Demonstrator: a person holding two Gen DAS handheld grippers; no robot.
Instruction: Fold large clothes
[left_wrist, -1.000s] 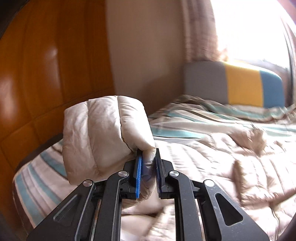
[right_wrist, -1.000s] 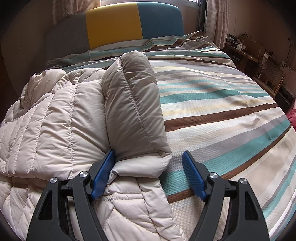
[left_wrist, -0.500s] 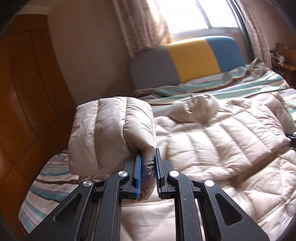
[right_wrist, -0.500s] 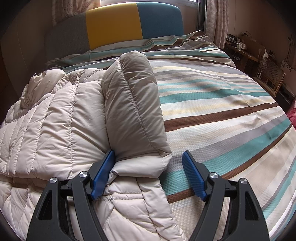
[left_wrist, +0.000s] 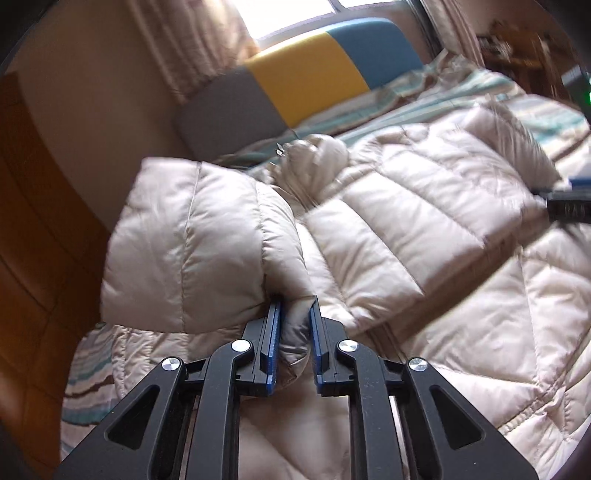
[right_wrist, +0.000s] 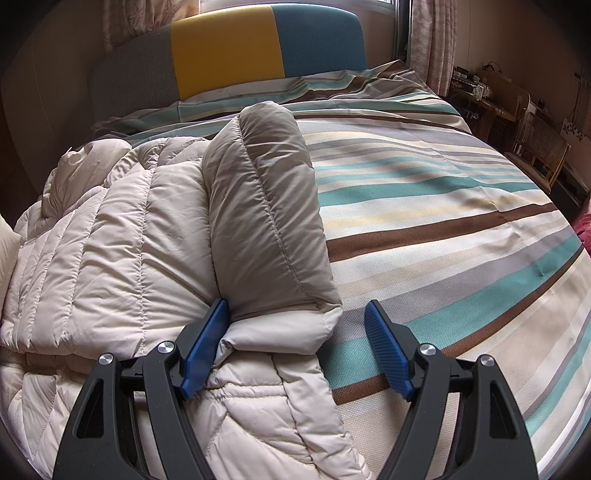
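The puffy cream quilted down jacket (right_wrist: 110, 236), spread left of frame on the striped bedspread (right_wrist: 424, 221), looks light, soft and slippery, best gripped at seams: the left gripper (left_wrist: 294, 345) pinches its sleeve cuff (left_wrist: 192, 243), the right gripper (right_wrist: 295, 350) gapes around the other sleeve (right_wrist: 266, 221).

Left gripper (left_wrist: 294, 321) clamped; right gripper (right_wrist: 295, 332) agape

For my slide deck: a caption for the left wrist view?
Left gripper pinching a sleeve of the puffy coat above the bed.
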